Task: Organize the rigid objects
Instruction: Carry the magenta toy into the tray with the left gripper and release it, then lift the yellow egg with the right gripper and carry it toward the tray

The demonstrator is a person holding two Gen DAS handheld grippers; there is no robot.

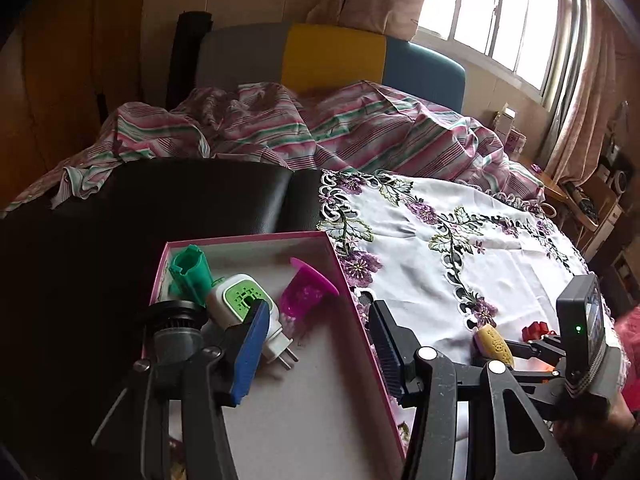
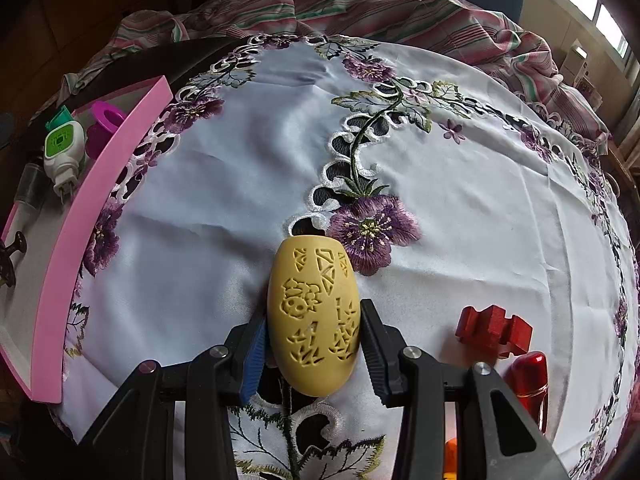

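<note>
Gripping the carved yellow egg-shaped shell (image 2: 311, 322) with your right gripper (image 2: 314, 344), right of the pink box (image 2: 66, 248), pads pinching only its curved rear half; it's risking squirting forward when lifting. Left gripper (image 1: 316, 344) is hovering empty, part-open, over the box near the plug-in diffuser (image 1: 244, 300).

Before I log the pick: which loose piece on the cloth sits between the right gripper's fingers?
The carved yellow egg. The red block and red tube lie untouched beside the right gripper.
</note>
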